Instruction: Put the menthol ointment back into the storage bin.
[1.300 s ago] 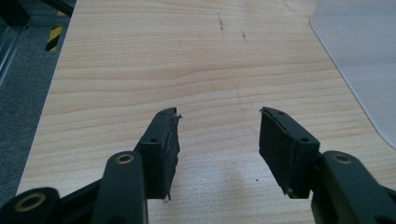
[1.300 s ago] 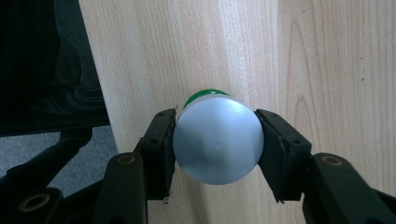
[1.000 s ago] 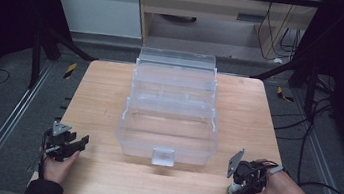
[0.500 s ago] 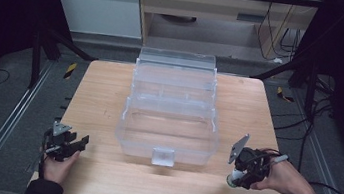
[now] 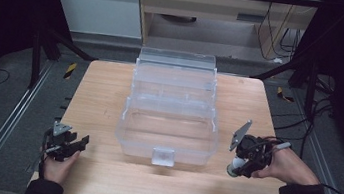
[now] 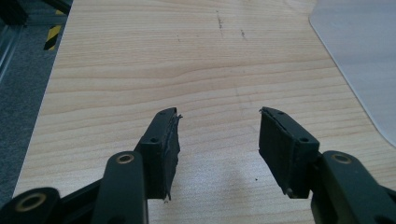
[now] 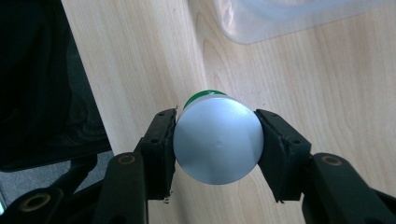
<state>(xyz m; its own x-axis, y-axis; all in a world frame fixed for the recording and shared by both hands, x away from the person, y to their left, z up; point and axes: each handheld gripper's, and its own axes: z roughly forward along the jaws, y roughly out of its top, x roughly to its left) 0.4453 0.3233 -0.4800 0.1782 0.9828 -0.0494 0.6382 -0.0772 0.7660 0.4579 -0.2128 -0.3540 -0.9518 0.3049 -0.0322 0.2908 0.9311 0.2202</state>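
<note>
A small bottle with a round white cap and a green body sits between the pads of my right gripper, which is shut on it. In the high view my right gripper holds the bottle just above the table, right of the clear plastic box. The box is tiered, stands open in the middle of the table, and looks empty. My left gripper rests at the table's front left, open, with bare wood between its jaws.
The wooden table has free room on both sides of the box. A corner of the box shows at the right of the left gripper view. Metal frame rails and cables run along the floor on both sides of the table.
My right gripper has risen off the table with the bottle in it and drifted slightly toward the box. The left gripper has stayed still.
</note>
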